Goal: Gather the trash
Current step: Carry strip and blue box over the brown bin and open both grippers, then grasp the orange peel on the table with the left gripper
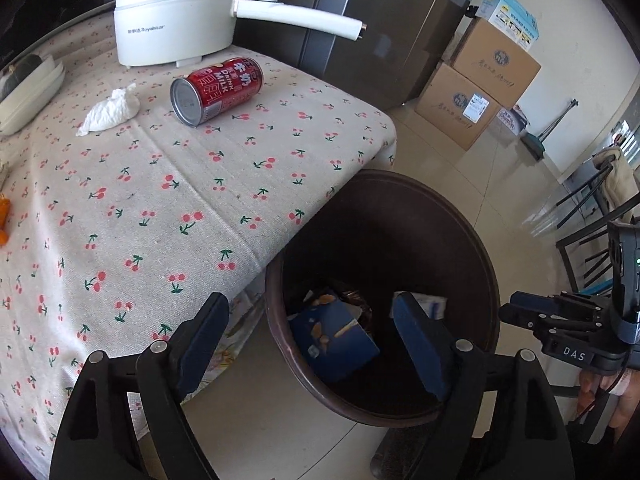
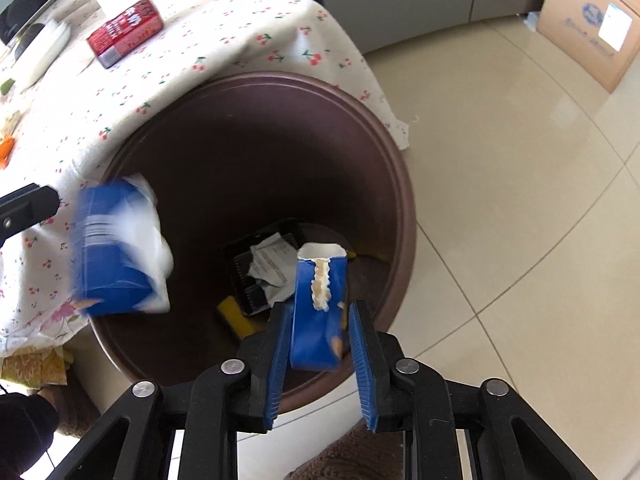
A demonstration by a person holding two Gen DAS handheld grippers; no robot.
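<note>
A brown trash bin [image 1: 486, 264] [image 2: 396, 184] stands on the floor beside the table. My left gripper [image 1: 310, 344] is open and empty over the bin's rim. A blurred blue and white package [image 2: 116, 248] is in the air at the bin's left rim. A blue carton [image 2: 318, 312] sits between the fingers of my right gripper [image 2: 320, 350], which are spread slightly wider than it. A blue box [image 1: 334, 334] lies in the bin. A red milk can [image 1: 216, 90] [image 2: 126, 32] and a crumpled white tissue [image 1: 110, 110] lie on the cherry tablecloth [image 1: 160, 208].
A white electric pot [image 1: 180, 12] stands at the table's back. A white dish [image 1: 28, 88] is at the left edge. Cardboard boxes [image 1: 480, 80] are stacked by the wall. A black chair [image 1: 592, 216] stands at right. Paper and a yellow sponge [image 2: 236, 316] lie in the bin.
</note>
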